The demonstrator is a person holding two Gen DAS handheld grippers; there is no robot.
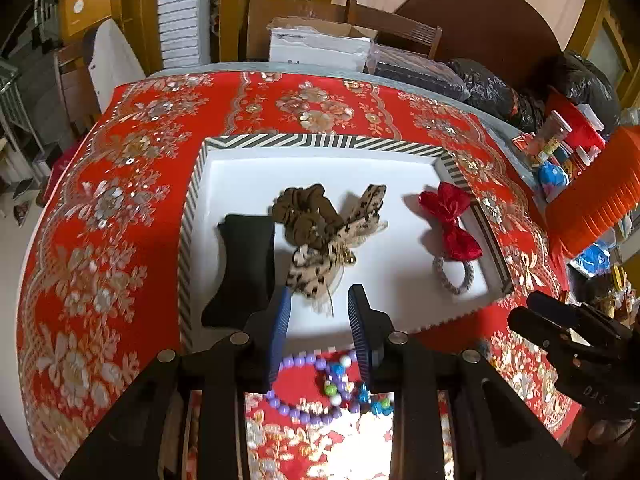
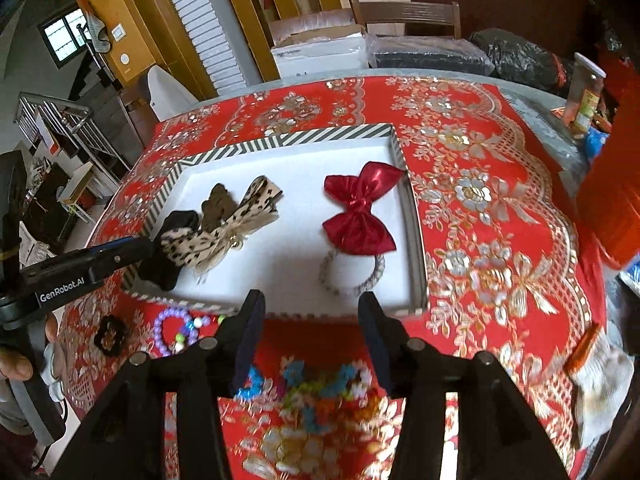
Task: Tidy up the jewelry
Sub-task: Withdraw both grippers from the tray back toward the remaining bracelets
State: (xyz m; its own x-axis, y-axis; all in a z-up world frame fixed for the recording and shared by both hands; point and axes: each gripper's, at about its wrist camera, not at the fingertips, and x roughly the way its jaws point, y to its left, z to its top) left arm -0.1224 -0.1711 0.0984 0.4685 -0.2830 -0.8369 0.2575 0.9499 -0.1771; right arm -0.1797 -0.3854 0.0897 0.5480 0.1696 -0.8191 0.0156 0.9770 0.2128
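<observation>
A striped-rim tray (image 1: 320, 141) (image 2: 280, 140) with a white floor lies on the red floral cloth. In it are a black fabric piece (image 1: 244, 264), a brown scrunchie (image 1: 308, 216), a leopard-print bow (image 1: 340, 248) (image 2: 224, 232) and a red bow (image 1: 452, 220) (image 2: 360, 212) on a grey hair tie (image 1: 454, 276). My left gripper (image 1: 320, 312) hangs open over the tray's near edge, nothing between its blue pads. A purple bead bracelet (image 1: 312, 396) (image 2: 176, 328) lies on the cloth under it. My right gripper (image 2: 312, 312) is open above blurred colourful beads (image 2: 316, 388).
A black scrunchie (image 2: 110, 336) lies on the cloth left of the bracelet. Boxes (image 1: 320, 46), black bags (image 1: 492, 88) and a jar (image 2: 586, 92) crowd the table's far and right sides. An orange fringed thing (image 1: 600, 192) stands at the right. The table drops off at the left.
</observation>
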